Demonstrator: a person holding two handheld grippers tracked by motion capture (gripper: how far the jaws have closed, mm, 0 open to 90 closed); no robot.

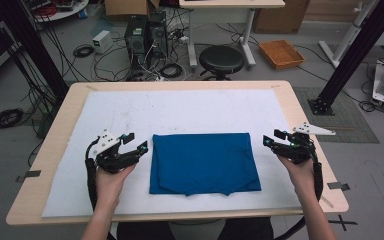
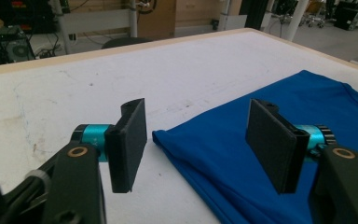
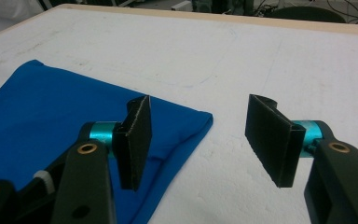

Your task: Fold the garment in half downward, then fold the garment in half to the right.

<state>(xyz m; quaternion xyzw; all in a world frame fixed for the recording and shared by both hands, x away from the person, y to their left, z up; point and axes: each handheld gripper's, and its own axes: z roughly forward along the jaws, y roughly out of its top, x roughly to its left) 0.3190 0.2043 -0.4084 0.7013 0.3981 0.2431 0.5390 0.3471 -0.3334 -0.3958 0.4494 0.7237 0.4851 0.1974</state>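
A blue cloth (image 1: 203, 163) lies folded flat in the lower middle of the high view, on the white sheet (image 1: 180, 107) that covers the desk (image 1: 307, 132). Its folded shape is close to a rectangle, with small tucked corners at the lower edge.

The left claw (image 1: 134, 142) is at the left of the cloth in the high view, just beside its upper left corner, and held by the left hand (image 1: 111, 176). In the left gripper view its jaws stand wide apart with nothing between the pads; the cloth's corner (image 2: 161, 136) lies on the sheet below and beyond the gap, and the cloth continues under the right jaw. The pads do not press on it.

The right claw (image 1: 269, 138) is at the right of the cloth in the high view, near its upper right corner, held by the right hand (image 1: 298, 170). In the right gripper view its jaws are also wide apart and hold nothing. The cloth's corner (image 3: 200, 120) lies beyond the left jaw, and bare white sheet is under the gap.

Behind the desk, in the upper middle of the high view, stands a black stool (image 1: 221, 59).
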